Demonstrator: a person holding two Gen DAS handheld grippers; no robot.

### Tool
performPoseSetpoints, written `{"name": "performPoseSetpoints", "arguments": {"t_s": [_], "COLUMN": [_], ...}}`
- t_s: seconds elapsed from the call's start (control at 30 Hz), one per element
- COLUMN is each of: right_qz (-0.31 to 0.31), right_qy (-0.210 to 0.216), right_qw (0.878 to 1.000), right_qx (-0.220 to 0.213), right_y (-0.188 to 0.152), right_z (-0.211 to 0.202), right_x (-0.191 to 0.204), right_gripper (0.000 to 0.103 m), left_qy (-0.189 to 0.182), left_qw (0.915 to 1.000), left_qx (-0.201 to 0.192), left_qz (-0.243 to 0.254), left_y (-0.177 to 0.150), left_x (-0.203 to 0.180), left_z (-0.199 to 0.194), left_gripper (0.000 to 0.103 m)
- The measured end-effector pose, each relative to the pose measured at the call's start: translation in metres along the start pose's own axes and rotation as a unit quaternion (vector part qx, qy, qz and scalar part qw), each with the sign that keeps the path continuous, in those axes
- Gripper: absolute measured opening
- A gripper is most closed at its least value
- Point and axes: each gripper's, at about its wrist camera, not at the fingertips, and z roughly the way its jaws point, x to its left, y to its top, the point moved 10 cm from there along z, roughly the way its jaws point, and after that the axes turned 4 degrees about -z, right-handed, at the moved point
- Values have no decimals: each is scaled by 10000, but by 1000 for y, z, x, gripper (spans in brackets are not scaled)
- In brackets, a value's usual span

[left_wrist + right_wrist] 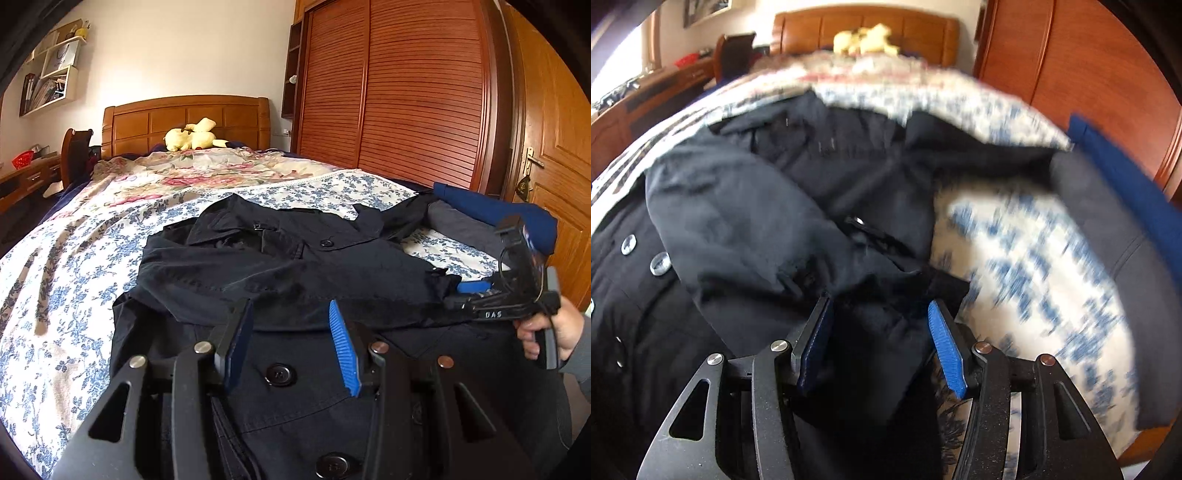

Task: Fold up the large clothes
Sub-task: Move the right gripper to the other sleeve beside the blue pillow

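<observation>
Black coat (pixel 280 266) on floral bed (pixel 74 280) (sleeve folded across), both grippers' jaws apart, gripping nothing

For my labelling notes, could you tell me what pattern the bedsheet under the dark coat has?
White bedsheet with small blue flowers; clearest in the left wrist view.

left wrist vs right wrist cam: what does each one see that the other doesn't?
Left wrist only: the right gripper from outside with the hand holding it, wall shelves, door handle.
Right wrist only: the coat's folded sleeve end between its open jaws, blurred.
Both: dark coat, floral bedspread, yellow plush, headboard, blue garment.
</observation>
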Motion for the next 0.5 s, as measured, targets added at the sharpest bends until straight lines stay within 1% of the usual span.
{"name": "performPoseSetpoints", "arguments": {"t_s": [0.17, 0.23, 0.27, 0.3, 0.47, 0.5], "right_qz": [-54, -107, -137, -162, -207, -205], "right_qy": [-30, -59, -67, -65, -79, -87], "right_qw": [10000, 9999, 9998, 9997, 9980, 9977], "right_qx": [-51, -83, -128, -190, -600, -643], "right_y": [-4, -3, -2, 0, 28, 32], "right_z": [-11, -18, -24, -30, -56, -58], "right_x": [0, 0, 0, -1, -5, -6], "right_gripper": [55, 55, 54, 54, 55, 57], "left_qy": [-28, -32, -38, -54, -44, -51], "left_qw": [9999, 9998, 9998, 9997, 9995, 9995], "left_qx": [-151, -184, -203, -227, -317, -320], "left_qz": [-41, -46, -44, -38, -11, -15], "left_y": [5, 7, 7, 8, 12, 12], "left_x": [-1, -1, -1, -2, -2, -2], "left_z": [-6, -7, -8, -9, -12, -12], "left_gripper": [45, 49, 54, 56, 58, 58]}}
